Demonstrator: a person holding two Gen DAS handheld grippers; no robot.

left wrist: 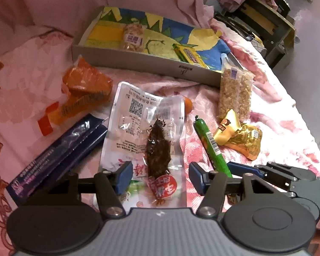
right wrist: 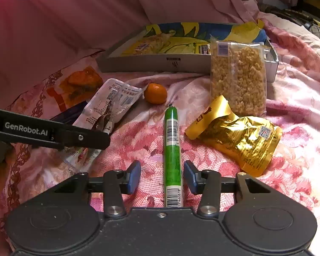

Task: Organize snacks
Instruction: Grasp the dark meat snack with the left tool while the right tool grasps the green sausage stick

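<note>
Right gripper (right wrist: 162,177) straddles the green sausage stick (right wrist: 172,149), jaws part-open, pads not touching yet. Stick is light, stiff, slick film: pinch mid-length. Left gripper (left wrist: 161,178) likewise unclenched over the clear vacuum pouch (left wrist: 143,128); floppy, take the meaty lump. Both lie on the floral bedspread (right wrist: 288,149), soft under load. Gold pouch (right wrist: 241,138) crowds the right. Tray (right wrist: 151,64) at far edge has room.

Both wrist views close, angled down – shared green stick (left wrist: 212,147), box (right wrist: 151,64)
</note>
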